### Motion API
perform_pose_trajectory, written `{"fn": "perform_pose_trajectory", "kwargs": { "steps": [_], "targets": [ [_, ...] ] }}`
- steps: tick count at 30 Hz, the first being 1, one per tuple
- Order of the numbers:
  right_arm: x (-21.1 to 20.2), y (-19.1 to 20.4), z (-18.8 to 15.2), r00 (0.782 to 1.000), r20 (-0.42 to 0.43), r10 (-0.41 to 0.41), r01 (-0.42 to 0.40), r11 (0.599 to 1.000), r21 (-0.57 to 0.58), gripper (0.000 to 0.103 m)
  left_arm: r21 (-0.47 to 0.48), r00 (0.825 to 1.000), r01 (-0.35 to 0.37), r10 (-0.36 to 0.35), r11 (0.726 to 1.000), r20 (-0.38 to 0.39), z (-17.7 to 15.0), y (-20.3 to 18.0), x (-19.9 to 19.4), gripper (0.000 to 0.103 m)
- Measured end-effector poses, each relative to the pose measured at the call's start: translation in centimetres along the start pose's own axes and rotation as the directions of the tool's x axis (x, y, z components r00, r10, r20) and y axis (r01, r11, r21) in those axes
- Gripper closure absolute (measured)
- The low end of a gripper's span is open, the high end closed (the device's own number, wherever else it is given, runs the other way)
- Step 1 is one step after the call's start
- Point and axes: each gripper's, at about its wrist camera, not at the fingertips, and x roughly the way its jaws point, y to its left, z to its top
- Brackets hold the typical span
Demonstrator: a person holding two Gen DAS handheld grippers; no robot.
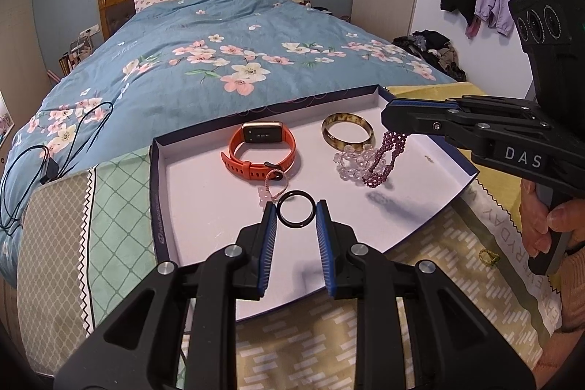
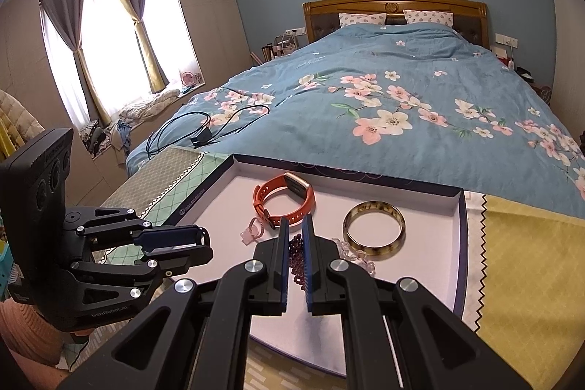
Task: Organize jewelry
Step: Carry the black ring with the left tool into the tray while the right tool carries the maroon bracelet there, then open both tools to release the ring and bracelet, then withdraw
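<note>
A shallow box tray (image 1: 204, 192) with a white floor lies on the bed end. In it are an orange smartwatch (image 1: 261, 148), an amber bangle (image 1: 347, 132), a clear bead bracelet (image 1: 349, 163), a small pink charm bracelet (image 1: 272, 187) and a black ring (image 1: 295, 209). My left gripper (image 1: 295, 211) is open, its tips either side of the black ring. My right gripper (image 2: 295, 225) is shut on a purple bead bracelet (image 1: 385, 158), which hangs from it over the tray. The tray (image 2: 431, 243), watch (image 2: 285, 196) and bangle (image 2: 374, 229) show in the right wrist view.
The tray rests on patterned cloths (image 1: 91, 225) at the foot of a bed with a blue floral quilt (image 1: 219, 53). A small gold ring (image 1: 488, 257) lies on the cloth right of the tray. Black cables (image 1: 44, 156) lie on the quilt at left.
</note>
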Motion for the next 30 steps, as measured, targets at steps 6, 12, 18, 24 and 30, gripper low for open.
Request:
{"fn": "perform_pose_trajectory", "kwargs": {
  "steps": [6, 12, 18, 24, 30],
  "targets": [
    [0.7, -0.5, 0.0, 1.000, -0.008, 0.010, -0.009, 1.000, 0.014, 0.098, -0.005, 1.000, -0.005, 0.005, 1.000, -0.018, 0.2, 0.1, 1.1, 0.081],
    [1.3, -1.1, -0.2, 1.000, -0.021, 0.006, -0.005, 1.000, 0.026, 0.098, -0.017, 0.999, -0.007, 0.007, 1.000, -0.041, 0.3, 0.4, 2.2, 0.081],
    [1.5, -1.6, -0.5, 1.000, -0.030, -0.007, 0.008, 0.999, 0.032, 0.098, -0.030, 0.998, -0.008, 0.006, 1.000, -0.064, 0.5, 0.5, 3.3, 0.081],
    [1.6, -2.4, -0.9, 0.999, -0.046, -0.024, 0.026, 0.999, 0.040, 0.098, -0.034, 0.996, -0.007, 0.004, 0.999, -0.092, 0.7, 0.4, 4.4, 0.081],
    [2.0, -3.4, -1.6, 0.996, -0.071, -0.057, 0.060, 0.997, 0.046, 0.097, -0.041, 0.993, -0.018, 0.013, 0.999, -0.120, 0.7, 0.5, 5.6, 0.081]
  ]
}}
